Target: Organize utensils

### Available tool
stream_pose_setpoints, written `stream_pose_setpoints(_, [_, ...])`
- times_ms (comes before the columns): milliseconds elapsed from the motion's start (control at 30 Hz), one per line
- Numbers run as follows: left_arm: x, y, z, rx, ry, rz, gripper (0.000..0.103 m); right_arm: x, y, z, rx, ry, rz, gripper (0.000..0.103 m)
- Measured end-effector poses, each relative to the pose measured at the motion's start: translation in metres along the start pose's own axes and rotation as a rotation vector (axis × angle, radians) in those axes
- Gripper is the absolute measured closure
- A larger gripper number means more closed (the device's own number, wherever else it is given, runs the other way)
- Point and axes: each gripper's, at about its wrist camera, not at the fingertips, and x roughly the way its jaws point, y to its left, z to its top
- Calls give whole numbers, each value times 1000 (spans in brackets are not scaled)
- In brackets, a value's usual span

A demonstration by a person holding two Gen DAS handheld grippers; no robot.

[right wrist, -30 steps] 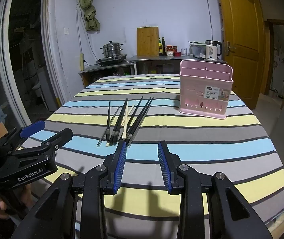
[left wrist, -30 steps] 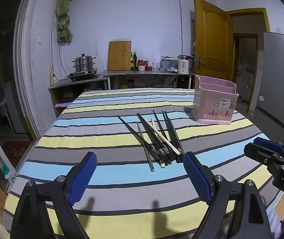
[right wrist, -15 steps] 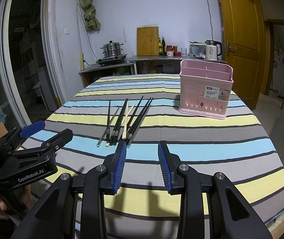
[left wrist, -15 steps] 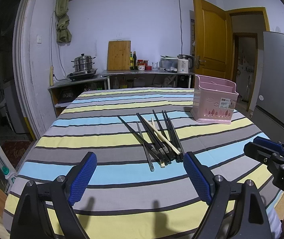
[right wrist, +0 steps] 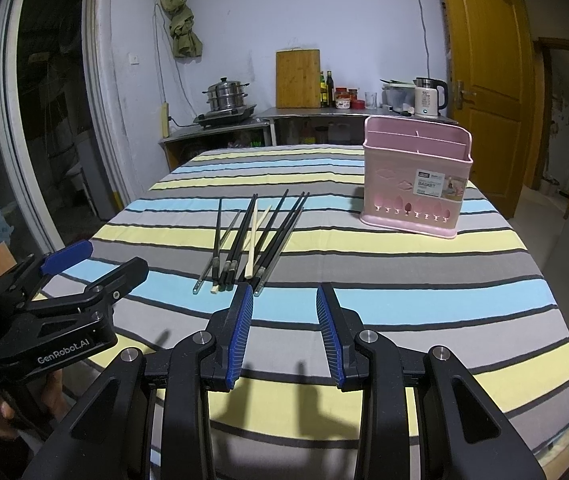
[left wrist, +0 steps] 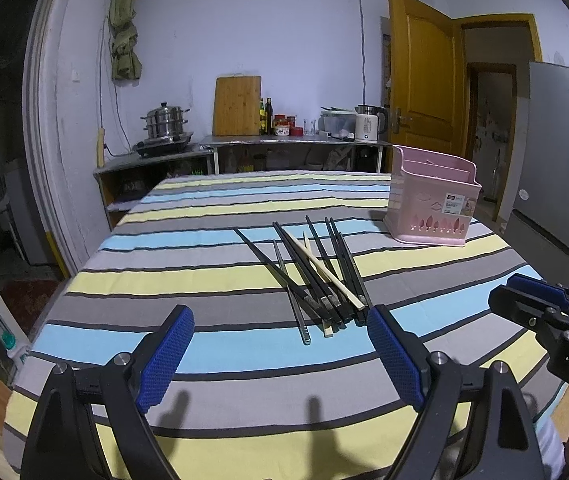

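Observation:
Several chopsticks (left wrist: 316,276), mostly black with a pale wooden one and a clear one, lie loosely bunched in the middle of the striped table; they also show in the right wrist view (right wrist: 252,236). A pink utensil basket (left wrist: 432,208) stands upright at the far right, also seen in the right wrist view (right wrist: 416,184). My left gripper (left wrist: 280,332) is wide open and empty, just short of the chopsticks' near ends. My right gripper (right wrist: 284,316) is open with a narrower gap, empty, near the chopstick ends.
The striped tablecloth (left wrist: 204,248) covers the table. Behind it a counter holds a steamer pot (left wrist: 164,124), a cutting board (left wrist: 236,106), bottles and a kettle (left wrist: 368,122). A fridge (left wrist: 556,152) stands at the right. The other gripper (right wrist: 64,304) shows at the left.

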Motion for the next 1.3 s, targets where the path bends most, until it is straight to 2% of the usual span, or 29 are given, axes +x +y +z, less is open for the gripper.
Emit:
stream_pose_setpoints(133, [18,7,4,-28,36,-30,14,8,-1,6,-3,6,10,69])
stream_pose_setpoints(367, [55,25,21,-66,110,-39,15,29,-3,23,8,28,38,69])
stream_pose_setpoints(433, [70,29,27,-74,145,-33,23,38,-4,29,10,40,42,69])
stream_pose_setpoints(533, [97,40,36,-104,203,-33,30,52,-6,37,13,63,47,69])
stream_pose_setpoints(700, [134,51,49,-144,270,-47,34,77,-9,51,18,93,68,69])
stream_pose_setpoints(867, [176,60,57,-177,336,-56,44,109,-8,65,13,138,107,69])
stream_pose_setpoints(933, [190,62,58,-186,361,-51,53,121,-6,67,7,157,115,69])
stream_pose_setpoints(1033, [212,66,60,-202,404,-48,60,144,-5,72,9,199,126,69])
stream_pose_setpoints(1100, [222,68,62,-209,418,-52,66,159,-7,75,17,224,130,69])
stream_pose_setpoints(1200, [230,68,65,-208,416,-49,69,178,-14,81,48,249,130,70])
stream_pose_setpoints(1300, [236,68,68,-210,415,-52,73,192,-21,86,80,268,122,76])
